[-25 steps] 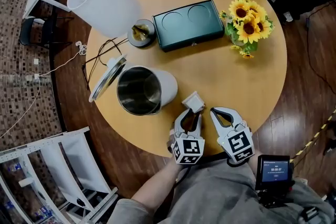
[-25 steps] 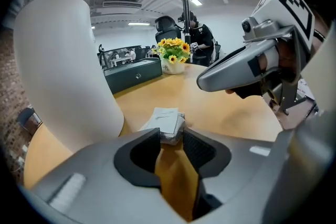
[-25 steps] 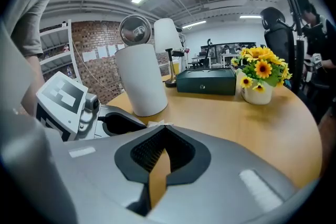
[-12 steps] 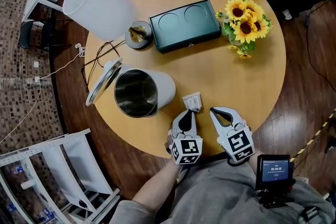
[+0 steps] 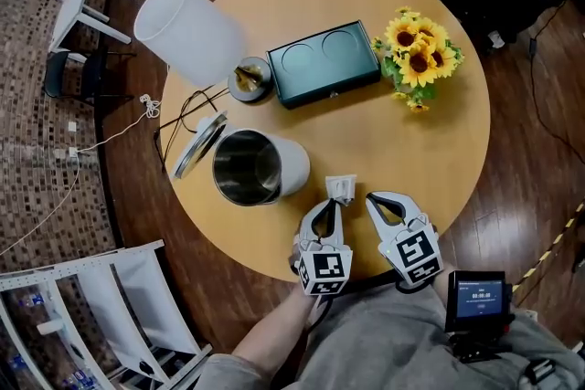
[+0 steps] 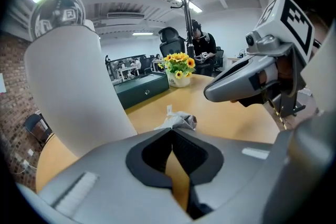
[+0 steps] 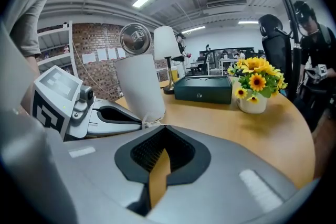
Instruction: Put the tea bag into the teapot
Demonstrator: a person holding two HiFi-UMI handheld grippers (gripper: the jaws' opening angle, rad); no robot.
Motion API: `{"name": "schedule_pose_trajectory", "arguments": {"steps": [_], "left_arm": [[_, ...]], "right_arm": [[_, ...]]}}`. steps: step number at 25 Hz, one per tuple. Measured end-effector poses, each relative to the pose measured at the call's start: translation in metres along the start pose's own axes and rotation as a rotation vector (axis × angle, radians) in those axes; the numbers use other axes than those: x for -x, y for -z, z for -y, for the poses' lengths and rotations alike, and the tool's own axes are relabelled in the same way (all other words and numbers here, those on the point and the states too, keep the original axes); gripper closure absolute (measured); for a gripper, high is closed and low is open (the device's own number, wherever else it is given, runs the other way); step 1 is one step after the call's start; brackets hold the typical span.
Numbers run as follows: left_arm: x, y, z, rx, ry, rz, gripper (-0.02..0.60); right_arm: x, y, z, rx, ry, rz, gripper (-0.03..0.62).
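Observation:
The tea bag (image 5: 341, 188) is a small white sachet near the round table's front edge; in the left gripper view the tea bag (image 6: 178, 120) sticks out crumpled past the jaw tips. My left gripper (image 5: 335, 203) (image 6: 171, 130) is shut on its near end. The white teapot (image 5: 259, 167) with a steel inside stands just left of it, its hinged lid (image 5: 199, 144) swung open. From the left gripper view the teapot (image 6: 73, 92) fills the left side. My right gripper (image 5: 377, 198) (image 7: 161, 127) hovers beside the left one, shut and holding nothing.
A dark green box (image 5: 324, 59) lies at the back of the wooden table (image 5: 411, 142), a pot of sunflowers (image 5: 416, 59) to its right. A white lamp (image 5: 187, 27) and its cable (image 5: 178, 110) stand behind the teapot. The table edge runs just under both grippers.
The left gripper's jaws, open around the tea bag a second ago, have shut on it, and the gripper has risen a little with it. The right gripper has stayed put.

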State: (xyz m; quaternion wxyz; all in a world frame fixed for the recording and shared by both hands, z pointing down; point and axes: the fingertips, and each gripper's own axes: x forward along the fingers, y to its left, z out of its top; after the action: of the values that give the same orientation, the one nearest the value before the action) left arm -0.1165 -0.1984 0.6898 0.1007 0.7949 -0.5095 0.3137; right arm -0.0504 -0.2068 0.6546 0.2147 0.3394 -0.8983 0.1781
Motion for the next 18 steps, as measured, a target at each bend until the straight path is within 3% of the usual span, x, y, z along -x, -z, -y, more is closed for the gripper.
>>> {"name": "schedule_pose_trajectory", "arguments": {"steps": [18], "left_arm": [[0.077,-0.134,-0.022,-0.050,-0.054,0.289,0.574]], "right_arm": [[0.057,-0.109,-0.006,0.112,0.094,0.205,0.586]]}}
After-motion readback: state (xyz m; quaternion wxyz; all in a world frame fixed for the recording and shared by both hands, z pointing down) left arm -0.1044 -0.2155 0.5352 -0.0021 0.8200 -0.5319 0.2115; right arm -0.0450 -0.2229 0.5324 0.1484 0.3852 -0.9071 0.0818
